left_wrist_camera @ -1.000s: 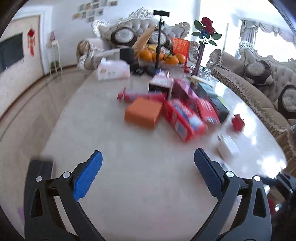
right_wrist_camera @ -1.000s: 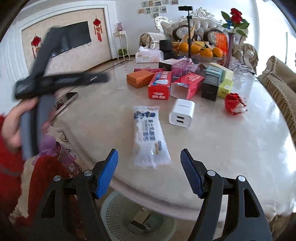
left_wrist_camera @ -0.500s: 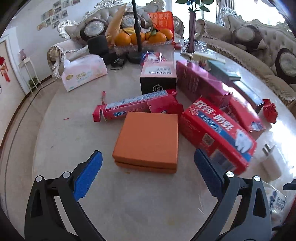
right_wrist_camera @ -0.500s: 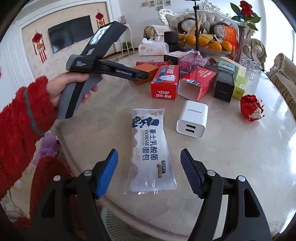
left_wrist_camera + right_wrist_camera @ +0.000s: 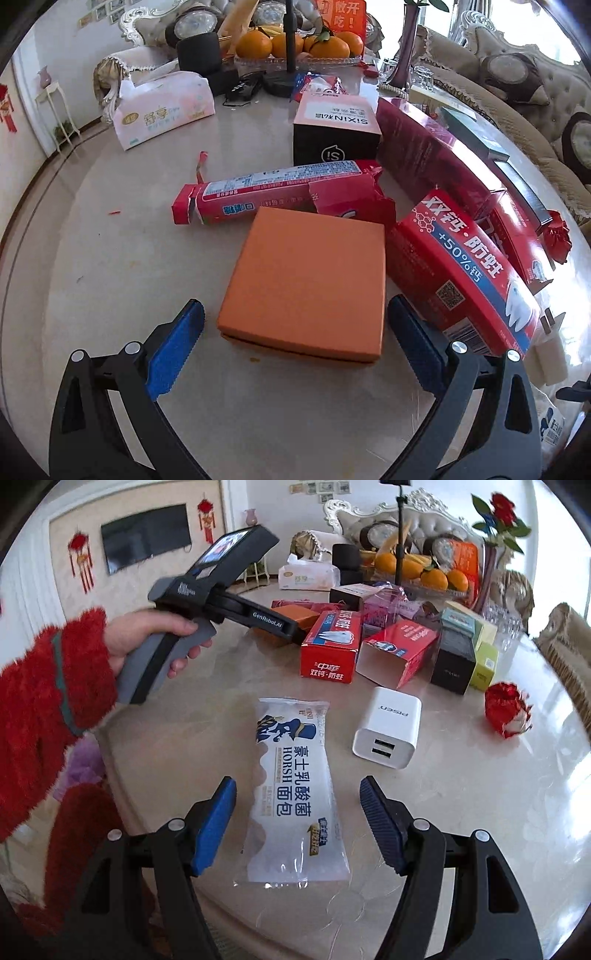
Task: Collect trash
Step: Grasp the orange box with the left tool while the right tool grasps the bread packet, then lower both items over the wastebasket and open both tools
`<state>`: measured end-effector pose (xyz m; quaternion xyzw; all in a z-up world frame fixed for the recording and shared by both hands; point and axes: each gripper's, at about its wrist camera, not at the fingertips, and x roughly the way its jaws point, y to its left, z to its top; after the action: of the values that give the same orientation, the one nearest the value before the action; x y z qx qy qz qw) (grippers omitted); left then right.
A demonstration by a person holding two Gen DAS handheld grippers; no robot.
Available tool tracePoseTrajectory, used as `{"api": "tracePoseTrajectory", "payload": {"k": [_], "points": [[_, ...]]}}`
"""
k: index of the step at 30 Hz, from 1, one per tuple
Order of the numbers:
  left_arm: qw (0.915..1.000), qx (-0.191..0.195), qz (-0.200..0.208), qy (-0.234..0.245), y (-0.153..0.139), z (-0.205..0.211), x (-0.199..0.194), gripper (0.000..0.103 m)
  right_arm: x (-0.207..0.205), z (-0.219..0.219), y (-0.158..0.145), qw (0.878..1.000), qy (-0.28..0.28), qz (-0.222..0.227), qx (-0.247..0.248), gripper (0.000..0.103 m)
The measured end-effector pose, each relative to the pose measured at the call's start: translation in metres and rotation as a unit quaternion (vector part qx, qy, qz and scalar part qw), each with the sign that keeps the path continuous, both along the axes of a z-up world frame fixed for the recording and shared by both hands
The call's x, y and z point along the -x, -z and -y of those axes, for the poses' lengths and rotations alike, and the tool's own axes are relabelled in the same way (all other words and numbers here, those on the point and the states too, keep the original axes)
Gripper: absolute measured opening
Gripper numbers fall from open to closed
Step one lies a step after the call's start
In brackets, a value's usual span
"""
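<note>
Bright daylight from right-hand windows, glare on tabletop, sharp focus, fisheye-curved edges

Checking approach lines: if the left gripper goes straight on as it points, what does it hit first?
Most likely the orange box: it lies dead ahead between the open left gripper fingers. Depth is hard to judge.

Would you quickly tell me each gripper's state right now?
Left gripper: open, straddling the orange box.
Right gripper: open, straddling the bread wrapper.
</note>
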<state>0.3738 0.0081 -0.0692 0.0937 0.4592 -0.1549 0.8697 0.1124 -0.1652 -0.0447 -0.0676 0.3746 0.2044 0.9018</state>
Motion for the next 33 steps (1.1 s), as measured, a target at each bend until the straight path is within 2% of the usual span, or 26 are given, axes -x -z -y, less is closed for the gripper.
{"api": "tracePoseTrajectory", "payload": {"k": [2, 3, 4, 8, 11, 14, 18, 22, 27, 29, 31, 33], "points": [[1.0000, 0.000, 0.001, -0.008, -0.001, 0.000, 0.002, 0.091, 0.001, -0.003, -0.001, 1.000, -0.001, 0.001, 0.005, 0.051], [0.9999, 0.000, 0.003, -0.016, -0.003, -0.001, 0.003, 0.086, 0.001, -0.003, -0.002, 1.000, 0.004, 0.002, 0.007, 0.036], [0.9998, -0.001, 0.006, -0.021, -0.004, -0.002, 0.004, 0.075, 0.001, -0.002, -0.003, 1.000, 0.006, 0.000, 0.006, 0.035], [0.9993, 0.001, 0.003, -0.038, -0.007, -0.006, 0.009, 0.075, 0.006, 0.002, -0.006, 1.000, 0.019, 0.000, -0.007, 0.032], [0.9981, 0.036, 0.002, -0.049, -0.014, -0.016, 0.020, 0.075, 0.011, 0.006, -0.014, 1.000, 0.022, 0.005, -0.020, 0.032], [0.9956, 0.062, 0.030, -0.064, -0.036, -0.027, 0.047, 0.075, 0.023, 0.015, -0.028, 0.999, 0.026, 0.013, -0.043, 0.032], [0.9904, 0.102, 0.075, -0.055, -0.069, -0.037, 0.119, 0.075, 0.046, 0.030, -0.046, 0.996, 0.027, 0.022, -0.087, 0.032], [0.9871, 0.123, 0.095, -0.040, -0.078, -0.040, 0.199, 0.075, 0.075, 0.039, -0.048, 0.995, 0.032, 0.020, -0.096, 0.032], [0.9870, 0.145, 0.070, -0.011, -0.064, -0.035, 0.296, 0.075, 0.111, 0.041, -0.030, 0.995, 0.035, -0.014, -0.091, 0.032], [0.9868, 0.151, 0.058, -0.005, -0.058, -0.033, 0.320, 0.075, 0.125, 0.040, -0.021, 0.995, 0.034, -0.034, -0.088, 0.032], [0.9890, 0.142, 0.041, 0.005, -0.047, -0.030, 0.346, 0.075, 0.139, 0.040, -0.013, 0.994, 0.035, -0.053, -0.091, 0.032], [0.9934, 0.111, 0.025, 0.011, -0.032, -0.023, 0.365, 0.075, 0.151, 0.039, -0.003, 0.992, 0.035, -0.071, -0.095, 0.032]]}}
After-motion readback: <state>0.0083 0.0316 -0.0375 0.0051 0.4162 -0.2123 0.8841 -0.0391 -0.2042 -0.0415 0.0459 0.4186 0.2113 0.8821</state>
